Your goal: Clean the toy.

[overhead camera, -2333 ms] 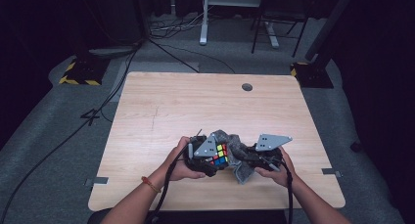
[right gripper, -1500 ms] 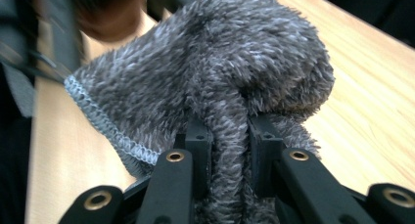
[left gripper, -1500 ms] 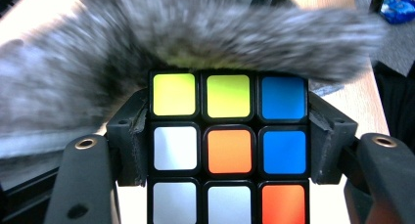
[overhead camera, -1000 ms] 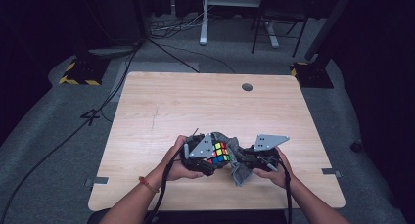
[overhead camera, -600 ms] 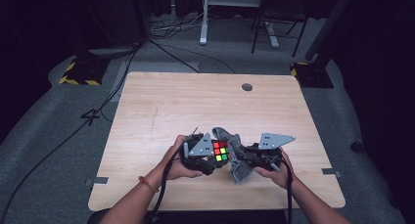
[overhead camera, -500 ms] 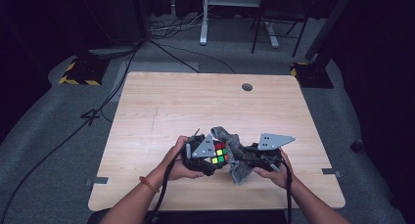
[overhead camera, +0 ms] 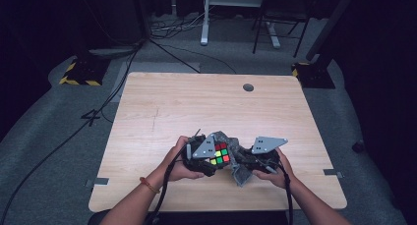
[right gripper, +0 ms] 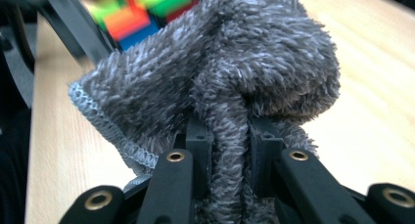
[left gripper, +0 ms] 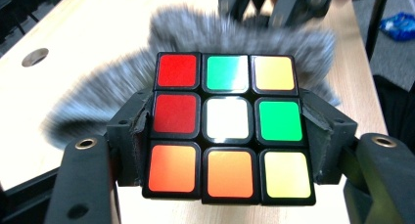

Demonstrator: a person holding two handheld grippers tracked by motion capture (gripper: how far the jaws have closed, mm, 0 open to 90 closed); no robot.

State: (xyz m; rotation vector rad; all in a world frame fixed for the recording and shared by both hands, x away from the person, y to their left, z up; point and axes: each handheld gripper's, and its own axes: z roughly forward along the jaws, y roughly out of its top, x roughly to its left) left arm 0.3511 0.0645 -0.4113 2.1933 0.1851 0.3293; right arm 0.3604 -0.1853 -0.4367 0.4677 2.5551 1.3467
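A puzzle cube [left gripper: 227, 126] with red, green, white, orange and yellow squares sits clamped between the jaws of my left gripper [left gripper: 227, 136]. In the high view the cube [overhead camera: 220, 153] is held just above the near middle of the table. My right gripper [right gripper: 229, 150] is shut on a fold of fluffy grey cloth [right gripper: 220, 82], which bulges out toward the cube. From above, the cloth [overhead camera: 239, 161] lies against the cube's right side, between my left gripper [overhead camera: 210, 158] and my right gripper [overhead camera: 244, 162].
The light wooden table [overhead camera: 196, 107] has a round cable hole [overhead camera: 248, 87] at its far middle. Beyond the table, cables and a stand's feet lie on the grey floor.
The cube and cloth shift a little between my hands, and the cloth rubs across the cube. Both hands stay at the near middle of the table.
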